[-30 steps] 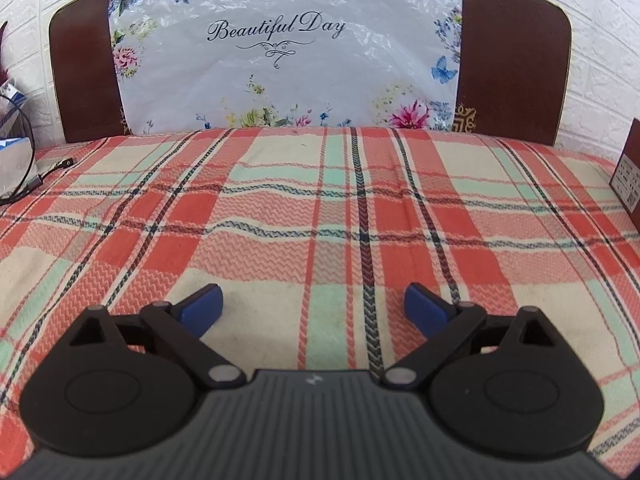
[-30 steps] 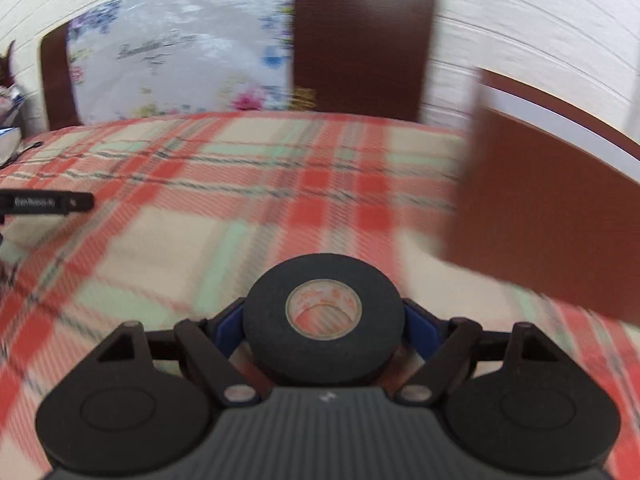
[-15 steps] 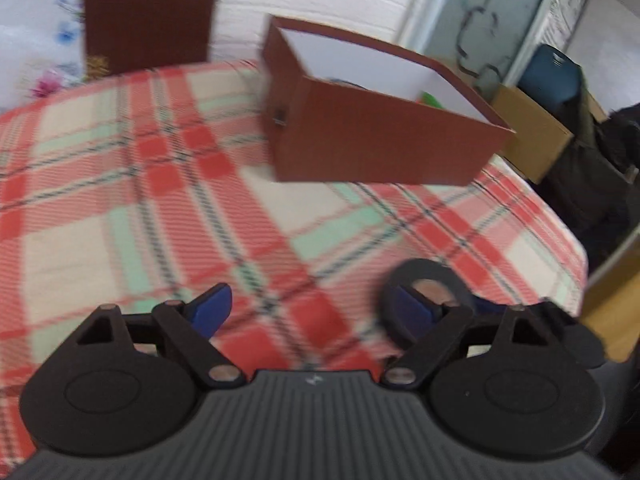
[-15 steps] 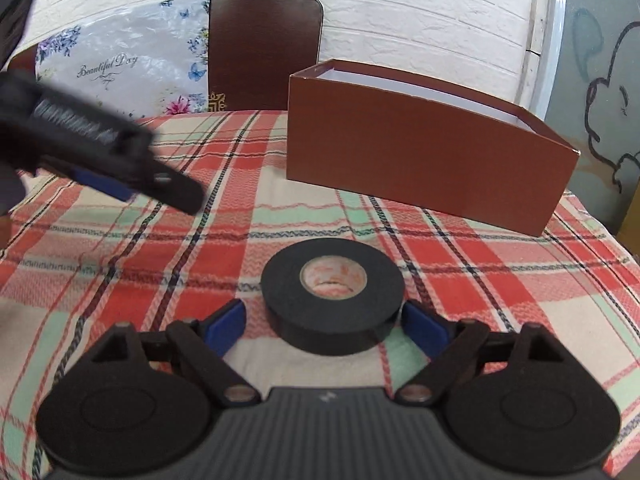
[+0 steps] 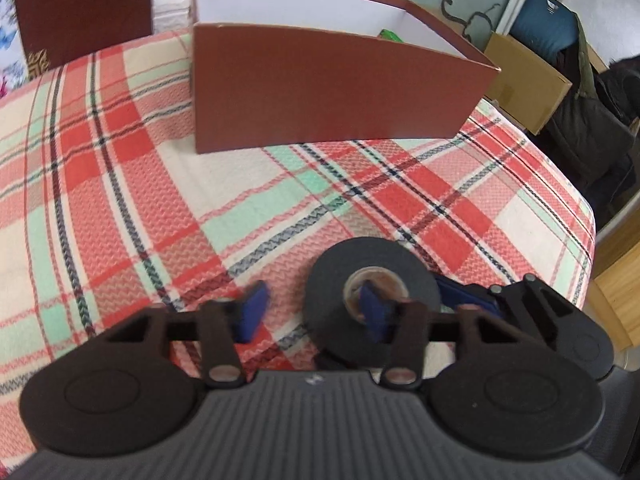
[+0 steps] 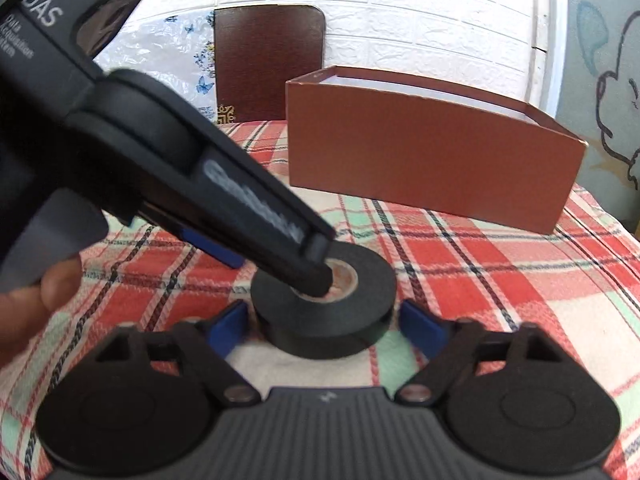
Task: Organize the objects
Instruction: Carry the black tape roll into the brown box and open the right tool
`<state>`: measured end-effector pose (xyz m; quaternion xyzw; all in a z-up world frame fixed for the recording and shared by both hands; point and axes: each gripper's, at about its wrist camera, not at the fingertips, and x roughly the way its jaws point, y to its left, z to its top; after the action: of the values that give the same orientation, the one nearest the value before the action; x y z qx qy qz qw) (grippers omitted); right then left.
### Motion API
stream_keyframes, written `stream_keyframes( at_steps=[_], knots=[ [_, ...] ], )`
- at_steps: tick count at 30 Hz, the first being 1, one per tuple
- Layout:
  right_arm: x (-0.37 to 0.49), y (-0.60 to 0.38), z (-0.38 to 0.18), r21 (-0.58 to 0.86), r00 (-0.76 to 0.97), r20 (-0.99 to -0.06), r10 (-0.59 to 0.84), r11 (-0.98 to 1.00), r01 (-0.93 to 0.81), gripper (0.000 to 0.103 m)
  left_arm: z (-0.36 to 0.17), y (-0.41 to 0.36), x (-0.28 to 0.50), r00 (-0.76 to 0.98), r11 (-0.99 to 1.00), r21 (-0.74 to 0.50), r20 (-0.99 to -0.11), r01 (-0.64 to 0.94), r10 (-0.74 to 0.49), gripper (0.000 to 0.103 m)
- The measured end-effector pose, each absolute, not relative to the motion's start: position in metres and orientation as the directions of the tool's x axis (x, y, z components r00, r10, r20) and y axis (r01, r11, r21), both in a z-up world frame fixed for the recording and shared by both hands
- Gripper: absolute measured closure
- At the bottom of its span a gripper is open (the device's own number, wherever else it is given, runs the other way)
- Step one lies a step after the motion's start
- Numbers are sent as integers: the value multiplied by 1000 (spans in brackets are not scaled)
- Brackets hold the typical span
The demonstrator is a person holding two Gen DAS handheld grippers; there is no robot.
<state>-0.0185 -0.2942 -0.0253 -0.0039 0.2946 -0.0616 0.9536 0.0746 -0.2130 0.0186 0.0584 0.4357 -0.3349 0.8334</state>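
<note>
Black tape roll (image 5: 370, 294) lies flat on the plaid bench (image 5: 120, 184), straddled by the left gripper (image 5: 312, 310): one finger inside the core, jaws open. Between the open right gripper (image 6: 320, 326) fingers it sits ungripped.

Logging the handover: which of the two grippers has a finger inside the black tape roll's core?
The left gripper: one blue-padded finger sits inside the black tape roll core. The right gripper is open, straddling the roll without touching it.

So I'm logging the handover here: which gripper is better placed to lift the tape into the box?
Left. The left gripper has one finger in the black tape roll's core and one outside its wall. The right gripper is open, merely flanking it. The brown box stands beyond.
</note>
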Motion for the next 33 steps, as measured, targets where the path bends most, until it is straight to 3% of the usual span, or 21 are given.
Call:
stream_keyframes(
  at_steps=[1, 4, 12, 16, 22, 25, 26, 33],
  knots=[
    [-18, -293, -25, -46, 822, -557, -118, 993, 112, 24, 21, -215, 75, 383, 769, -208, -770, 604, -510, 72],
    [-22, -293, -21, -40, 841, -526, -125, 992, 122, 24, 33, -220, 72, 408, 780, -188, -766, 597, -497, 73],
    [-11, -310, 26, -87, 933, -286, -219, 975, 203, 24, 104, -242, 83, 563, 757, -89, -615, 647, -553, 72],
    [24, -332, 46, -91, 943, -223, -249, 968, 234, 24, 123, -263, 115, 602, 767, -70, -575, 638, -554, 72],
    [83, -370, 51, -81, 923, -238, -301, 954, 290, 23, 124, -297, 159, 619, 768, -52, -558, 638, -552, 72],
    [114, -391, 37, -78, 897, -302, -323, 946, 314, 19, 113, -309, 173, 660, 806, -15, -566, 592, -495, 63],
    [115, -396, 36, -50, 898, -296, -326, 944, 327, 14, 109, -309, 176, 657, 812, -18, -577, 583, -485, 63],
    [86, -386, 34, -13, 902, -265, -340, 937, 350, 19, 107, -290, 158, 677, 823, 4, -571, 567, -464, 53]
  ],
)
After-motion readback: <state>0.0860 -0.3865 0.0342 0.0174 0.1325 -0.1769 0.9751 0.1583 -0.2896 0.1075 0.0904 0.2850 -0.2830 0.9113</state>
